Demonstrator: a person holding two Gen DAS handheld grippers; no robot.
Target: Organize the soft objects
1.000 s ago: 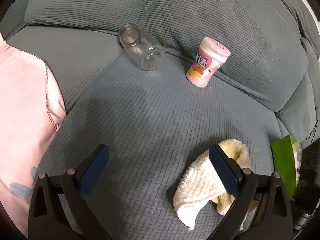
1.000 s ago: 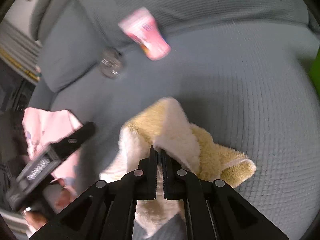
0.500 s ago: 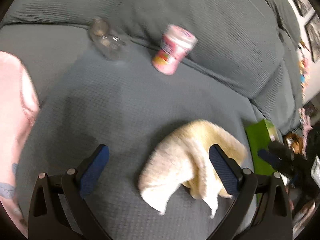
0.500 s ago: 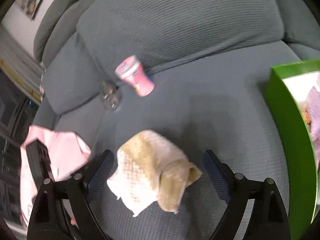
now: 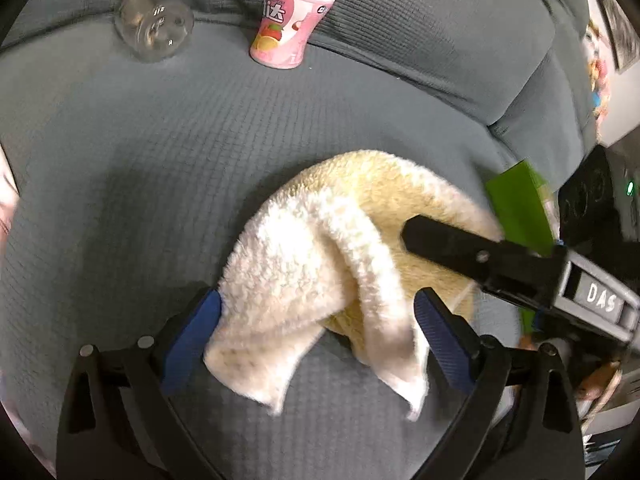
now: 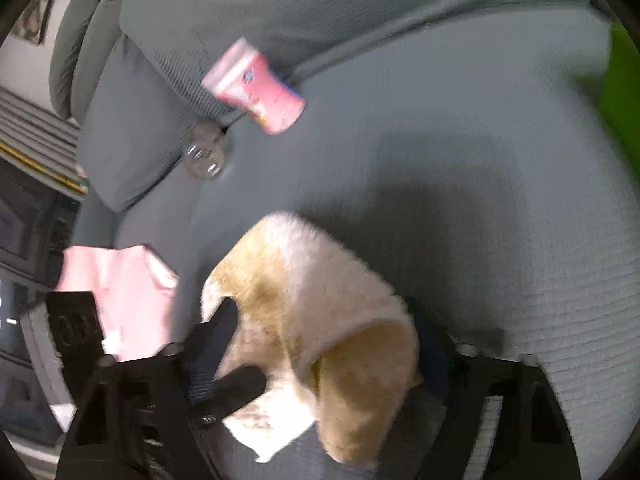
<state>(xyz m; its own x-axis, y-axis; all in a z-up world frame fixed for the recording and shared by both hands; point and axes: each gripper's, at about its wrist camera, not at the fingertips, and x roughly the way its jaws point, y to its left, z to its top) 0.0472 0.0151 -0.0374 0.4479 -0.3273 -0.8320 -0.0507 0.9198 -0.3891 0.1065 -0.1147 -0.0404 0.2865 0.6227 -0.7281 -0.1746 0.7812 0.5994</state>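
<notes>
Where jaws close around it, the towel [image 6: 320, 320] blurs.

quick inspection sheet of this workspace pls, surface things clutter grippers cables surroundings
surface: grey textured sofa seat, back cushions behind
job's things: crumpled cream towel on the seat; pink cloth beside it
clutter: pink canister and clear jar at the cushion seam; green box at the seat's edge
grippers: left gripper and right gripper both closing, towel between the jaws
cables: nothing seen
surroundings: framed pictures on a wall, blurred
</notes>
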